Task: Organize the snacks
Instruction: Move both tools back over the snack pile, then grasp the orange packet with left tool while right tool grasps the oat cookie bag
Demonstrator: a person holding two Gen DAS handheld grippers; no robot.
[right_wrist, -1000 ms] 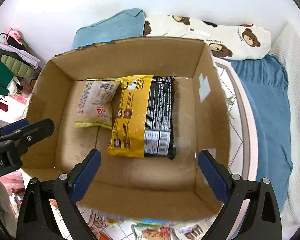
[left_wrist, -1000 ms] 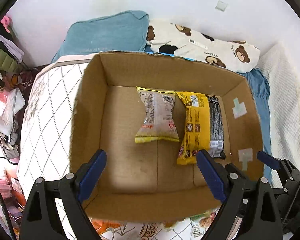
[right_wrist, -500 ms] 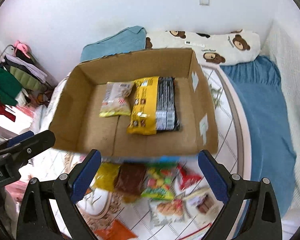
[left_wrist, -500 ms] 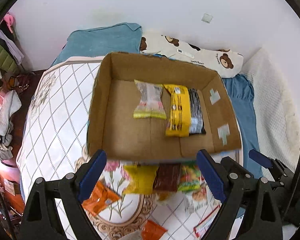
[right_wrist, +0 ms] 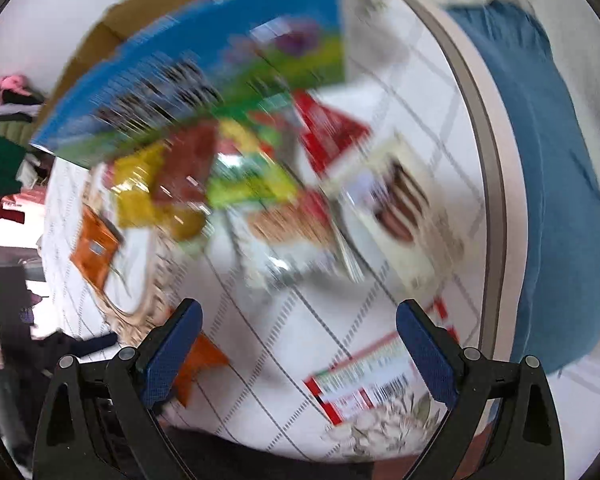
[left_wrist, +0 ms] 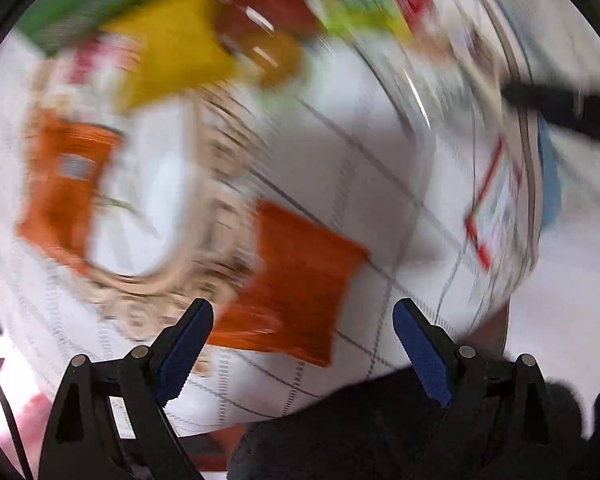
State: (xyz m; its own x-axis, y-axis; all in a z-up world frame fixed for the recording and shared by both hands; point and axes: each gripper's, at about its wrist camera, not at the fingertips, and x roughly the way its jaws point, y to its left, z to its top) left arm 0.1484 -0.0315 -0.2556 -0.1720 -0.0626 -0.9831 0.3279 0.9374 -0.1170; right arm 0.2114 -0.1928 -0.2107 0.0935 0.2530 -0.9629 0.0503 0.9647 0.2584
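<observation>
Both views are blurred by motion. My left gripper point(left_wrist: 303, 320) is open and empty, low over an orange snack packet point(left_wrist: 296, 280) on the white quilted cloth point(left_wrist: 380, 168). A second orange packet point(left_wrist: 64, 184), a yellow packet point(left_wrist: 168, 48) and a brown one lie beyond. My right gripper point(right_wrist: 298, 320) is open and empty above the cloth point(right_wrist: 284, 340). Ahead of it lie several snack packets point(right_wrist: 220, 176), a cream packet point(right_wrist: 396, 204), a red packet point(right_wrist: 328, 132) and a red-edged packet point(right_wrist: 360, 384). The cardboard box point(right_wrist: 204, 68) stands behind them, its printed side facing me.
A blue blanket point(right_wrist: 548, 184) lies to the right of the round cloth. Clothes point(right_wrist: 0, 160) hang at the far left. The other gripper's black arm point(left_wrist: 560, 104) shows at the upper right of the left wrist view.
Both grippers have pulled back from the box and swung down toward the loose packets in front of it. The box interior is out of sight. Both stay open.
</observation>
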